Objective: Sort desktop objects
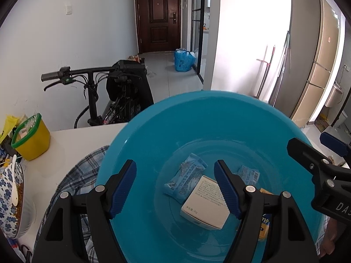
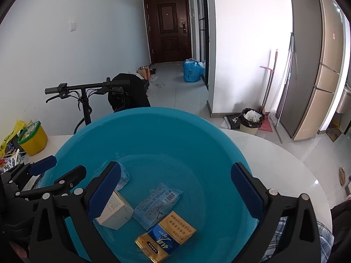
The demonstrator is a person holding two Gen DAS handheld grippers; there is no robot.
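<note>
A blue plastic basin (image 1: 219,118) (image 2: 175,131) stands on the white table. Inside it lie a white box (image 1: 206,203) (image 2: 118,212), two light-blue packets (image 1: 186,177) (image 2: 155,203) and a gold-and-blue cigarette pack (image 2: 166,234). My left gripper (image 1: 175,188) hovers over the basin's near left side, open, nothing between its pads. My right gripper (image 2: 175,190) hangs over the near right side, jaws wide open and empty, with the cigarette pack lying below them. Each gripper shows at the edge of the other's view, the right (image 1: 318,146) and the left (image 2: 58,168).
A plaid cloth (image 1: 76,175) lies under the basin's near side. At the table's left stand a yellow tub with a green rim (image 1: 33,135) and a flower-patterned bowl with a white spoon (image 1: 8,197). A bicycle (image 1: 94,83) is parked behind the table.
</note>
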